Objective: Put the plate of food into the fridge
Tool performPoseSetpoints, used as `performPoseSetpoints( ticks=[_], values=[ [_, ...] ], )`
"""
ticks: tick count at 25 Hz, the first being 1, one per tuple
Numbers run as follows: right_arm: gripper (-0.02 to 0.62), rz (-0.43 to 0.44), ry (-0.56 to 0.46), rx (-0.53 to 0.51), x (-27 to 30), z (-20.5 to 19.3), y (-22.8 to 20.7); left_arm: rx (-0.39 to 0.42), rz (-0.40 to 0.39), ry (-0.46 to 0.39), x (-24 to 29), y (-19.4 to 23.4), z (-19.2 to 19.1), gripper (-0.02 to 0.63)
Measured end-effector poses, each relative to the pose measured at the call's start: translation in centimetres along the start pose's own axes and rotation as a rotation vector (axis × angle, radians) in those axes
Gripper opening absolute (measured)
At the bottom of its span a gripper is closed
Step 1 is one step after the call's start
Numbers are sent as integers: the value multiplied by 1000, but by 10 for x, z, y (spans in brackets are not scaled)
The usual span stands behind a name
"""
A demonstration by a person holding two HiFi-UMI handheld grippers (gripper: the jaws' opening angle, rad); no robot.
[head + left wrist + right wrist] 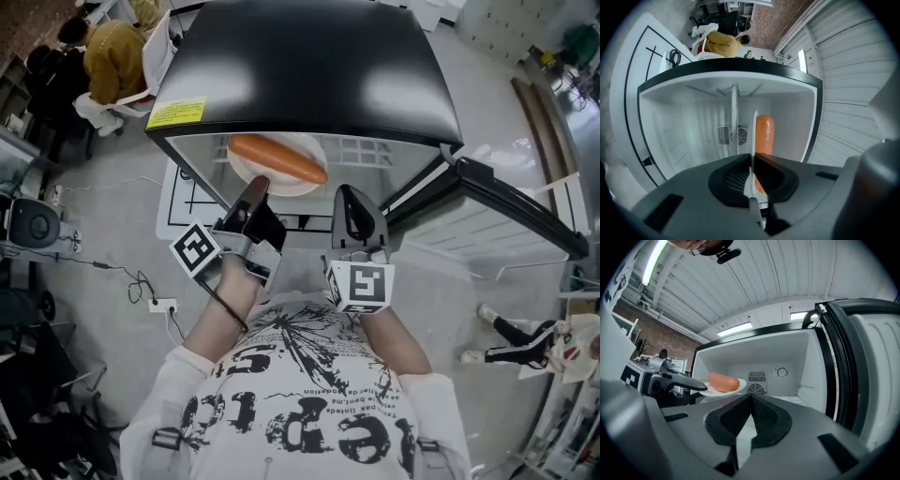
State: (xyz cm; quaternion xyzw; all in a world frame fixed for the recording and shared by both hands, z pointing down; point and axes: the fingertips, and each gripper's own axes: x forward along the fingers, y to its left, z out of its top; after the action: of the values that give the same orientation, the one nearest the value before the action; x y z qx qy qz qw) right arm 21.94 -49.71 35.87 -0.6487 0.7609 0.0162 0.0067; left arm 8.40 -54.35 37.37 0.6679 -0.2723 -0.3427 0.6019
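The plate (246,169) is clamped by the left gripper (257,189), its sausage (277,157) laid seemingly crosswise to the fridge (300,66) mouth. The right gripper (352,201) is seen closed on nothing

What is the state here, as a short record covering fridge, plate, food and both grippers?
fridge: door open, swung to the right
plate: white, in the opening, over the wire shelf
food: one orange sausage lying on the plate
left gripper: shut on the plate's rim
right gripper: shut, nothing between its jaws
task: plate not yet released
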Motion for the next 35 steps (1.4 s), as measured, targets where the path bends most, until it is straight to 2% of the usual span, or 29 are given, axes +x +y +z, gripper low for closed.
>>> performPoseSetpoints(
  ticks=[8,14,23,27,30,33,35],
  values=[
    [2,42,14,-22,14,-3,-15,7,5,-69,30,0,7,28],
    [2,73,23,-21,22,-4,-28,-7,51,-98,50,-1,2,28],
    [2,85,35,2,26,-18,-33,-51,120,-134,50,19,4,34],
    [2,91,42,15,25,-20,-29,-43,130,-130,53,16,5,37],
    [2,97,43,17,23,-22,-29,8,153,-133,56,12,8,43],
    [2,102,26,23,24,-20,-31,134,188,-128,65,8,8,46],
    [2,104,23,23,25,-21,-33,188,213,-133,70,7,8,49]
  ],
)
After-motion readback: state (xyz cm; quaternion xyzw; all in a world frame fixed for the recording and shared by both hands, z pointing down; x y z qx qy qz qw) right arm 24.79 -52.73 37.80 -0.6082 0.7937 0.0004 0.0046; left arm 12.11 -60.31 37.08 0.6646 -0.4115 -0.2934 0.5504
